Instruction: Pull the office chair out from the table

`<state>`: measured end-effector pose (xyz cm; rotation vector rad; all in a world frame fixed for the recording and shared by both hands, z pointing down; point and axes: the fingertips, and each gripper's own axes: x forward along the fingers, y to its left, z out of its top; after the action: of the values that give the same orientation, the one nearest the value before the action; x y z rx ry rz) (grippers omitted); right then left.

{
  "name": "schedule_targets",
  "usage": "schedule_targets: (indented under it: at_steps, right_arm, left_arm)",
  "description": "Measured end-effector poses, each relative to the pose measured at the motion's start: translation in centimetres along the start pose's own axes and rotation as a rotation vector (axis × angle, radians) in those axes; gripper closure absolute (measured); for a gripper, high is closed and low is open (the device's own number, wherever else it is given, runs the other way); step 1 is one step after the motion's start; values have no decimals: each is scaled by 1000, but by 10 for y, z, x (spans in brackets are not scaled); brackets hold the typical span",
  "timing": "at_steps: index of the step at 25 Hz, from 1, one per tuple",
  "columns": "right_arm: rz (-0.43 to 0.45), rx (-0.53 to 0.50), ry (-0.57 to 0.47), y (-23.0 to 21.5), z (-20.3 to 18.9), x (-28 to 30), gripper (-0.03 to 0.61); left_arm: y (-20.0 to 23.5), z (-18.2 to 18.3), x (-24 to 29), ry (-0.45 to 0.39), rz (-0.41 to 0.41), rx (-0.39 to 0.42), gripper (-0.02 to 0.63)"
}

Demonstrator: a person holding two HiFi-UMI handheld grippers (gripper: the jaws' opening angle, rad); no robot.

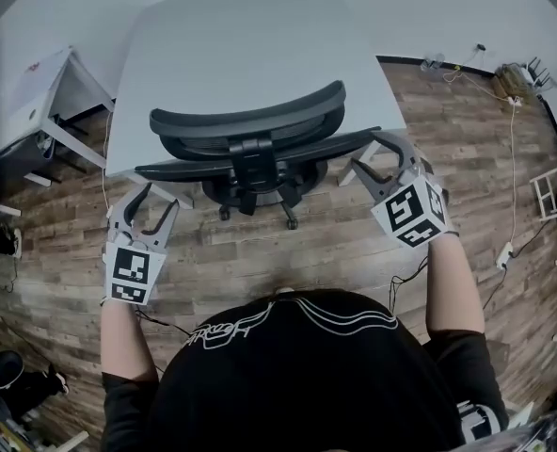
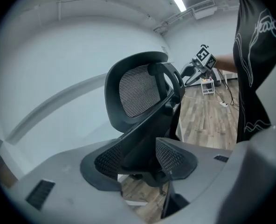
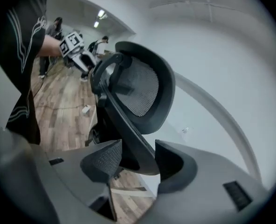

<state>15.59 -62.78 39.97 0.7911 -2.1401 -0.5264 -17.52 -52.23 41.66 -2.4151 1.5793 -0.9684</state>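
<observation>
At the far left a white side table [image 1: 60,83] stands on the wood-plank floor [image 1: 335,243]. Next comes the left gripper [image 1: 152,206]. Its grey jaws are parted, and its own view shows the black left armrest [image 1: 180,168] running between the mesh-faced pads without either pad pressing on it, so it holds nothing.

In the middle, the black mesh-backed office chair [image 1: 250,130] is tucked in against the near edge of the pale grey bench [image 1: 260,36], its backrest turned towards the person in the black shirt [image 1: 288,365].

The right gripper [image 1: 377,158] sits at the tip of the black right armrest [image 1: 344,144]. Its jaws are spread wide to either side of the armrest and grip nothing.

At the right edge, a small white rack [image 1: 549,191] holds something too small to make out.
</observation>
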Motion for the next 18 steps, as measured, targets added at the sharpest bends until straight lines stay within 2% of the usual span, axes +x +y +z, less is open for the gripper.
schedule_targets:
  at_steps: [3,5,8,12,18]
  right_arm:
    - [-18,-174,66,-3,-7,13,351]
    - [-34,-256,94,-4,-9,19,352]
    - [-35,-357,132,-5,-13,26,352]
    - [-20,-417,147,-3,-14,34,353]
    - [-31,-472,156,-1,-17,41,365]
  left_arm:
    - [9,-3,8,27,13,63,407]
    - [12,-8,14,51,8,109,403]
    - [11,-11,25,86,-20,223,393]
    - [14,-12,37,121,-35,358,393]
    - [23,-18,52,170,-43,500,394]
